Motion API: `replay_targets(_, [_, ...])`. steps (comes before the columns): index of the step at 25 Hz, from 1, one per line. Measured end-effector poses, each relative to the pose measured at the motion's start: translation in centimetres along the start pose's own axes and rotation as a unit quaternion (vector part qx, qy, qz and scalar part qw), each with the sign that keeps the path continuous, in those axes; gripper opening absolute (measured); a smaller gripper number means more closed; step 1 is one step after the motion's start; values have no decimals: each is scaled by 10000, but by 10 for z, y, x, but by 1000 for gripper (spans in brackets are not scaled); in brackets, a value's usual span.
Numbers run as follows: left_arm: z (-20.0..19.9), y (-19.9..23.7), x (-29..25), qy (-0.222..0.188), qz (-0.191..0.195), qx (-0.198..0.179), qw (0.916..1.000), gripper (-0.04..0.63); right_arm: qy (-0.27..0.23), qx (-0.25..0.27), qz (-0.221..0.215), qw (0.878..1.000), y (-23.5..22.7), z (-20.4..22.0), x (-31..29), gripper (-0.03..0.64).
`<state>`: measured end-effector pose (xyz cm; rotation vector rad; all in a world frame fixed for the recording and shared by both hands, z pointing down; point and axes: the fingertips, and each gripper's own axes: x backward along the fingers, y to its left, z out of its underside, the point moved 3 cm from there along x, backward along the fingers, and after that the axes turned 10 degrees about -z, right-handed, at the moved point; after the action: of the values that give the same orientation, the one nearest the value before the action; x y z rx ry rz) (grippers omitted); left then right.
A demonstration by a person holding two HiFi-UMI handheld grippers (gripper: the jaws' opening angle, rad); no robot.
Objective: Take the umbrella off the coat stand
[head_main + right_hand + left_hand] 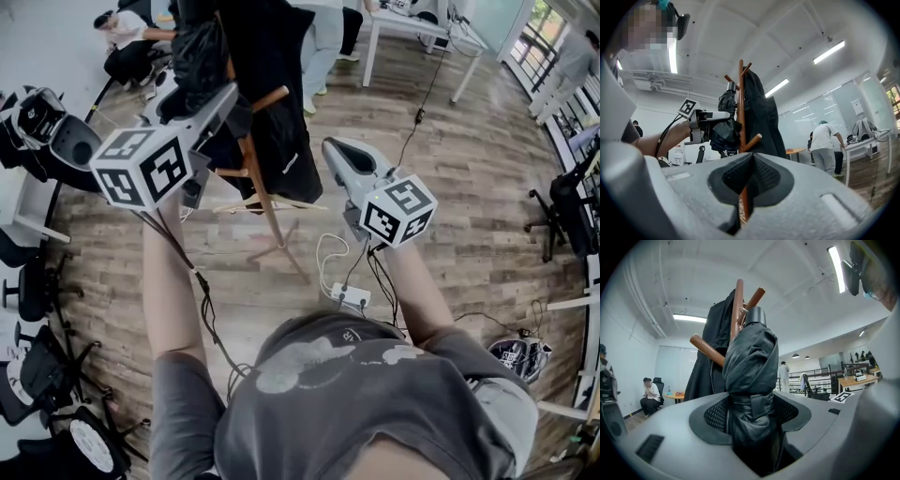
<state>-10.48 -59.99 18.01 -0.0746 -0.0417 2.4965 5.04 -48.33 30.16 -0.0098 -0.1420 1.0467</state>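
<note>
Plank floor (pixel 469 159) of an open office, head view: grips folded black umbrella (pixel 199 56) in left claw (pixel 228 96) against coat stand (pixel 265 202); holds right claw (pixel 336 150) apart from it. Left gripper view: pinches umbrella's wrapped canopy between both pads, beside hanging black coat (pixel 705 366). Right gripper view: shows pads pressed together, empty, stand's pole beyond.

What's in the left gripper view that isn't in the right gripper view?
Only the left gripper view shows, up close, the left gripper clamped on the folded black fabric umbrella, which fills the middle of the picture. Only the right gripper view shows the right gripper, shut and empty, and the left gripper from outside, with its black-and-white marker cube. Both show the brown wooden coat stand, the black coat hanging on it, and the umbrella.
</note>
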Motion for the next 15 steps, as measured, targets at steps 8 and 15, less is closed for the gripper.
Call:
replay_targets(8, [-10, -13, 19, -235, 47, 45, 9997, 275, 9, -72, -174, 9998, 9, 3, 2, -2])
replay_targets(15, [-20, -20, 31, -281, 70, 107, 9995, 275, -116, -54, -374, 9992, 22, -8, -7, -2])
